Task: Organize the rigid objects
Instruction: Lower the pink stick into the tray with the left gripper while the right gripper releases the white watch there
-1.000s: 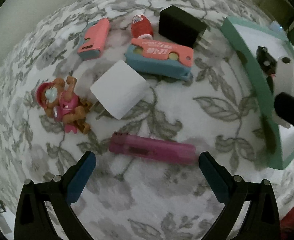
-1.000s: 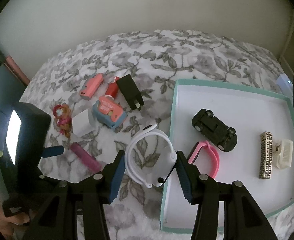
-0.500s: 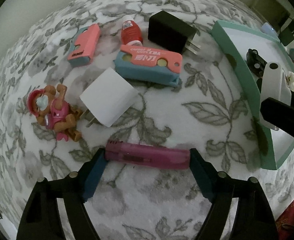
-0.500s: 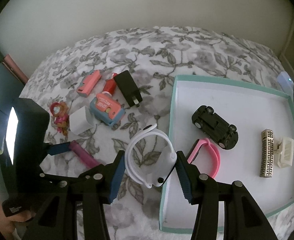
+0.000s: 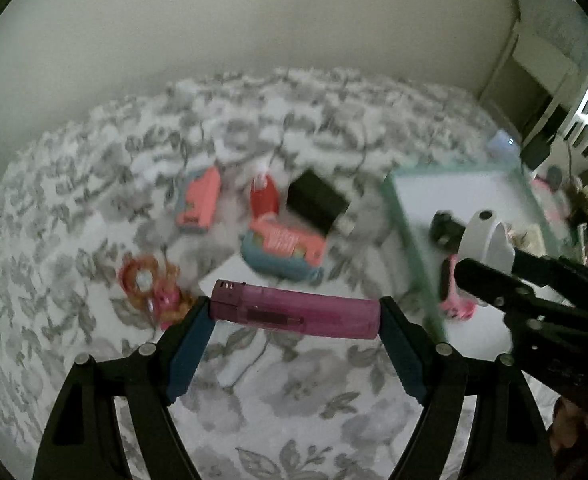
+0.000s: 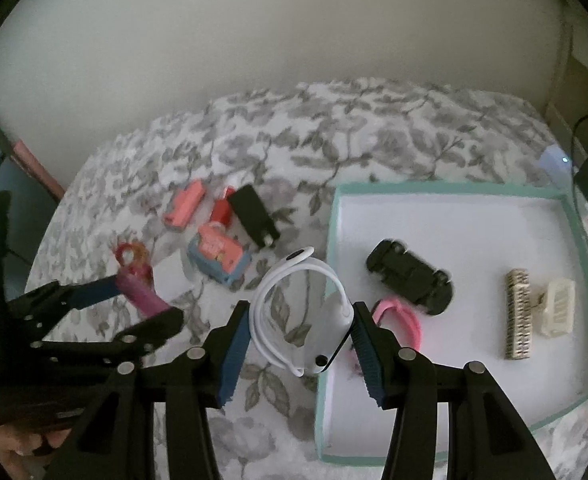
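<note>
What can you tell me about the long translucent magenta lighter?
The long translucent magenta lighter is a slim plastic bar with a darker vented cap at one end. It lies crosswise, gripped end to end between the left gripper's blue pads, lifted clear of the grey floral cloth.

No text can be read on any object
</note>
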A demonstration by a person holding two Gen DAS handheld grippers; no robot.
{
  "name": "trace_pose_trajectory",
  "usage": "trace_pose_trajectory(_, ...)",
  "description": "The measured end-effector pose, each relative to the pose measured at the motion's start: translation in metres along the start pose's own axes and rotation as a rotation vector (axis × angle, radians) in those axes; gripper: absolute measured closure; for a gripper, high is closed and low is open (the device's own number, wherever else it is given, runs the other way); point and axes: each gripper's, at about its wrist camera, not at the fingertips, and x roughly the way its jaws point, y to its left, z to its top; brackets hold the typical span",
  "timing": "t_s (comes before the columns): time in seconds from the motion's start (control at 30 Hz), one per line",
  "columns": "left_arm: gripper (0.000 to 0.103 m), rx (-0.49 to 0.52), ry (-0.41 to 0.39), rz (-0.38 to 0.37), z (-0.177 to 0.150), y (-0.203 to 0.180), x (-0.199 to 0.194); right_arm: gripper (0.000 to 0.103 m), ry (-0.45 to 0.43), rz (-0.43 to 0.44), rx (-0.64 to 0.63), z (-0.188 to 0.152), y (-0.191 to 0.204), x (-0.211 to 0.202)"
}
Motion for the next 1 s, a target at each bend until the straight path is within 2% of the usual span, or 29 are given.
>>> trace_pose_trajectory(0.2,0.020,-0.001,-0.052,0.019,0.007,-0.021,-0.013,0.050,-0.003,-0.040,0.066,0.003,-0.025,-0.011)
trace_pose_trajectory(0.43,0.020,-0.012,-0.046,-0.036,0.005,-0.060,-0.008,0.050,0.019,-0.116,0.130,-0.003,-0.061,-0.013)
trace_pose_trajectory(0.8,0.020,0.118,0.000,-0.048,-0.011,-0.135,0.005,0.050,0.065,-0.205,0.323,-0.023,-0.137,-0.017)
trace_pose_trajectory(1.0,0.020,0.184,0.032,-0.030,-0.019,-0.159,0.017,0.050,0.058,-0.290,0.324,-0.024,-0.149,-0.024)
